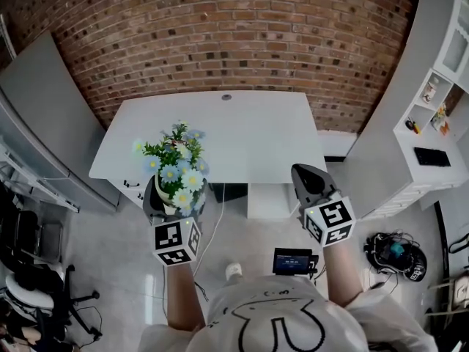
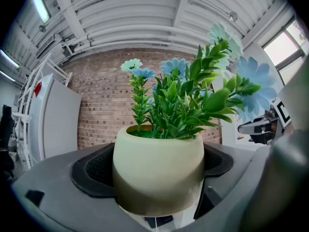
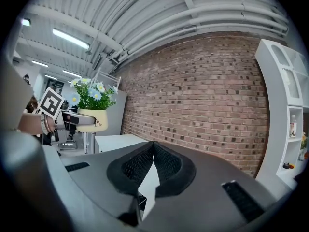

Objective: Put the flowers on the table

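Note:
A cream pot [image 2: 158,170] of green stems and pale blue flowers [image 1: 177,166] is clamped between the jaws of my left gripper [image 1: 167,196], which is shut on it. The pot hangs in the air just in front of the near edge of the white table [image 1: 249,134], at its left side. In the right gripper view the flower pot [image 3: 91,119] shows far left. My right gripper [image 1: 308,180] is shut with nothing in it, its pads [image 3: 164,162] touching, held in front of the table's right corner.
A brick wall [image 1: 220,35] stands behind the table. White shelves [image 1: 432,116] line the right side, a grey cabinet [image 1: 44,116] the left. A black office chair [image 1: 37,270] stands at lower left. A small black device [image 1: 292,261] and bags [image 1: 396,255] lie on the floor.

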Action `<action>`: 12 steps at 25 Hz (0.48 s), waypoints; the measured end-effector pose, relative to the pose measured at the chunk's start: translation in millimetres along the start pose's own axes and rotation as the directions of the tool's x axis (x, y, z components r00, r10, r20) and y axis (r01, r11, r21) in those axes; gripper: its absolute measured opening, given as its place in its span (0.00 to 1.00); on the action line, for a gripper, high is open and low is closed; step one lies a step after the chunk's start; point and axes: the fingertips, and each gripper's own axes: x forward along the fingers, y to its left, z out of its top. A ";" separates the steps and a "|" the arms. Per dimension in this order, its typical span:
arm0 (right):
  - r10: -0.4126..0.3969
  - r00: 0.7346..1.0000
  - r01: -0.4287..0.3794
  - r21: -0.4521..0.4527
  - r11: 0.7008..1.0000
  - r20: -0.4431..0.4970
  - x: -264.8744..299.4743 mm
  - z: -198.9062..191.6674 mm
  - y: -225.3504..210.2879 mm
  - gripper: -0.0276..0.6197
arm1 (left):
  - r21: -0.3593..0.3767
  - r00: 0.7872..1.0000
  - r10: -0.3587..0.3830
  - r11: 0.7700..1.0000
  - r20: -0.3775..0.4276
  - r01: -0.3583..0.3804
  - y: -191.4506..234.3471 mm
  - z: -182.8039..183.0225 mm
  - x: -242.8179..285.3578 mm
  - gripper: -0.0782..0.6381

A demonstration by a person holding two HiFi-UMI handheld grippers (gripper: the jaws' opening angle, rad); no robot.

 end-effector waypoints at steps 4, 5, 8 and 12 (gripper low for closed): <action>-0.008 1.000 0.008 0.002 1.000 -0.001 36.1 5.5 8.9 0.06 | 0.004 1.000 -0.016 1.000 0.006 0.016 28.8 0.0 25.8 0.83; -0.011 1.000 0.011 0.003 1.000 -0.001 45.0 6.7 11.5 0.06 | 0.006 1.000 -0.022 1.000 0.006 0.022 35.9 -0.1 32.5 0.83; -0.026 1.000 0.026 0.011 1.000 -0.006 70.8 9.3 18.8 0.06 | 0.011 0.999 -0.041 0.999 -0.002 0.041 56.9 -2.4 51.2 0.83; -0.040 0.999 0.041 0.017 0.999 -0.015 99.9 9.9 24.6 0.06 | 0.012 0.998 -0.061 0.998 -0.004 0.061 80.0 -4.2 75.4 0.83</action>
